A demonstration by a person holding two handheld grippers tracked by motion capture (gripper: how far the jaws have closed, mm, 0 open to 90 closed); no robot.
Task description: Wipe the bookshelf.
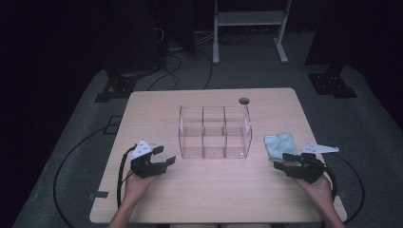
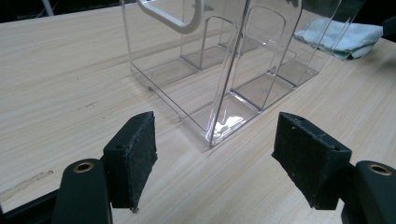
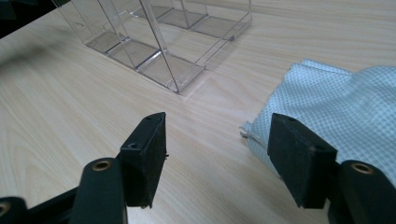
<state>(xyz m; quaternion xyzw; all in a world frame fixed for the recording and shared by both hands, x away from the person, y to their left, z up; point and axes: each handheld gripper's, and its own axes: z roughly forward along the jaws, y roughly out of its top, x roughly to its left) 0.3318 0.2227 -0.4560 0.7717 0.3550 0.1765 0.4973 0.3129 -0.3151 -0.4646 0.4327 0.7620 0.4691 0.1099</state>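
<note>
Right gripper point(image 3: 215, 158) jaws apart, nothing pinched, near corner of pale blue cloth point(image 3: 345, 107) just beside one pad. Cloth flat on table point(image 1: 199, 199), right of clear organizer point(image 1: 214, 130). Left gripper point(image 2: 224, 161) jaws apart too, empty, aimed at organizer's near corner, low over bare wood.

Organizer point(image 1: 214, 132): middle of the desk point(image 1: 157, 199).
Cloth point(image 1: 280, 144): right of the organizer, just ahead of the right claw point(image 1: 288, 160).
Left claw point(image 1: 161, 159): left of the organizer.
</note>
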